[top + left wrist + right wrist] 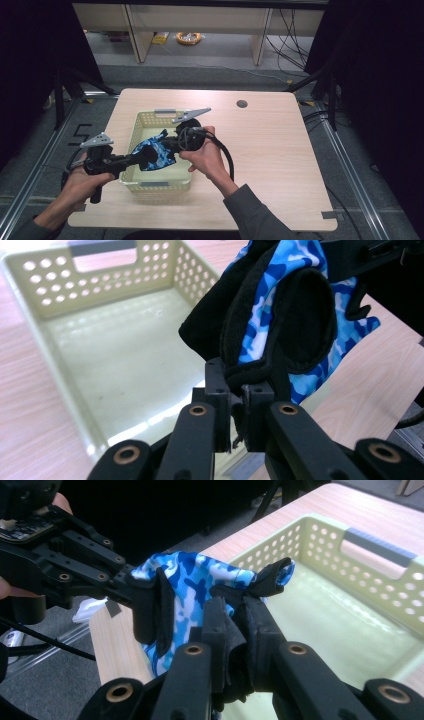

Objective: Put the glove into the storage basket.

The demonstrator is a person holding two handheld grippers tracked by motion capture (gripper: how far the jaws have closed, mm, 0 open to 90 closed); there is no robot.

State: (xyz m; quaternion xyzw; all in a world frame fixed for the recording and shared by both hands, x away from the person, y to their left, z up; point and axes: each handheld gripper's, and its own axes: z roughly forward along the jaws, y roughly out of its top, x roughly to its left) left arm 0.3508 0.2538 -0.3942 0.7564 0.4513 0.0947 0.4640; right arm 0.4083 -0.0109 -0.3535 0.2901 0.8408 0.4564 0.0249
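The left hand-held gripper (136,158) is closed on the black-bound edge of a blue camouflage cloth (156,154), its jaws pinched tight on the trim in the left gripper view. The cloth (280,315) is held up between both tools, above the near left part of a pale perforated basket (145,120) on the desk (270,150). The right hand-held gripper (235,625) is likewise clamped on a bunched black corner. The fabric is judged light, limp and stretchy; the bound hems are likely the firmest places to be gripped.
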